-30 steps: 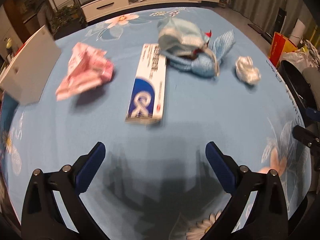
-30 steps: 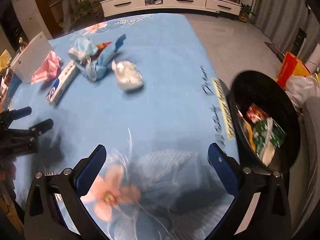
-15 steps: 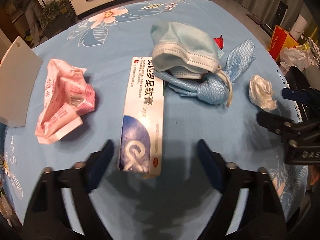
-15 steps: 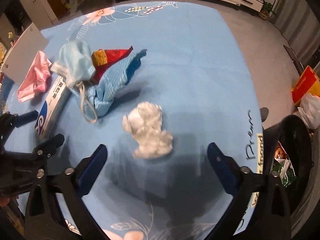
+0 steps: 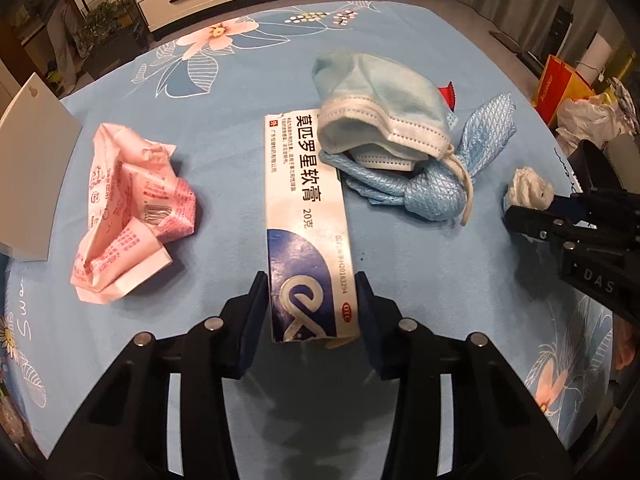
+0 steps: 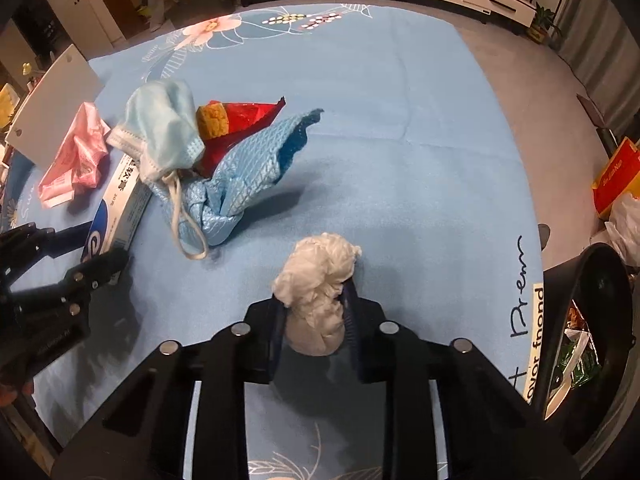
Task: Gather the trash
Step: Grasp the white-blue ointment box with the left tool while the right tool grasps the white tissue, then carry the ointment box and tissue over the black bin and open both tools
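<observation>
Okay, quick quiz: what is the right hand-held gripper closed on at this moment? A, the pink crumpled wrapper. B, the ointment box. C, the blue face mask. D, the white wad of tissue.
D: in the right wrist view the right hand-held gripper has its jaws pressed against both sides of the white wad of tissue, while the ointment box sits between the jaws of the left hand-held gripper.

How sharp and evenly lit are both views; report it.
Left wrist: sharp, print on the ointment box readable, fisheye bends the table's edges, corners dark. Right wrist: sharp too, warm dim light, soft shadow beside the blue cloth, tissue wad bright.
</observation>
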### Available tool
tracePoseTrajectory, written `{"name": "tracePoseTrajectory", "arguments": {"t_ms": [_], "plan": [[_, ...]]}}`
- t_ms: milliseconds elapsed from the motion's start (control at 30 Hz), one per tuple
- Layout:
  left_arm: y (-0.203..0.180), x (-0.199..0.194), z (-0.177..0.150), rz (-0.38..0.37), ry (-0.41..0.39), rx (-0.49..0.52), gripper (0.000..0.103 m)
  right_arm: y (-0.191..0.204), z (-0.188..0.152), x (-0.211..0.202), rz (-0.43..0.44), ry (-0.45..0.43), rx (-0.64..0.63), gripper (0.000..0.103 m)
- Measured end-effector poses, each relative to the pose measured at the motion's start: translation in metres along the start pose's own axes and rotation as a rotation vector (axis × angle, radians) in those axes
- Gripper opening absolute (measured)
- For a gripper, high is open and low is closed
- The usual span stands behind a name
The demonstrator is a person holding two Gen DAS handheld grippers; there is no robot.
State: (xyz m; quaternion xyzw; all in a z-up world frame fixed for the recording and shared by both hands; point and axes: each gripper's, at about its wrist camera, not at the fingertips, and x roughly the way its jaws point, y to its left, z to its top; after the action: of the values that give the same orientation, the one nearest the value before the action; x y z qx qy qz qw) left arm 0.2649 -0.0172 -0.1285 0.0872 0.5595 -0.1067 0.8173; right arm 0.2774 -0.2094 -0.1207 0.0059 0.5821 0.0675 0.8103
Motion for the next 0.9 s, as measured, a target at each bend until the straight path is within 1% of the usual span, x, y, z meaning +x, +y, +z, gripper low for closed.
{"name": "tracePoseTrajectory", "arguments": {"t_ms": [100, 300, 467, 600, 733, 900], "plan": [[0.005, -0.007, -0.005, -0.004, -0.017, -0.026, 0.043, -0.002, -0.009, -0.009, 0.016, -0.017, 0.000, 0.024], [0.000, -0.024, -0.022, -0.018, -0.035, -0.003, 0.043, -0.006, -0.030, -0.025, 0.039, -0.045, 0.005, 0.022], [-0.009, -0.049, -0.043, -0.028, -0.067, 0.027, 0.042, -0.011, -0.053, -0.045, 0.047, -0.079, 0.017, 0.022], [-0.016, -0.065, -0.061, -0.050, -0.079, 0.043, 0.042, -0.014, -0.074, -0.063, 0.059, -0.109, 0.022, 0.022], [-0.023, -0.091, -0.081, -0.069, -0.113, 0.053, 0.042, -0.018, -0.095, -0.082, 0.078, -0.143, 0.038, 0.022], [-0.029, -0.118, -0.096, -0.092, -0.153, 0.072, 0.042, -0.025, -0.115, -0.099, 0.098, -0.179, 0.062, 0.022]]}}
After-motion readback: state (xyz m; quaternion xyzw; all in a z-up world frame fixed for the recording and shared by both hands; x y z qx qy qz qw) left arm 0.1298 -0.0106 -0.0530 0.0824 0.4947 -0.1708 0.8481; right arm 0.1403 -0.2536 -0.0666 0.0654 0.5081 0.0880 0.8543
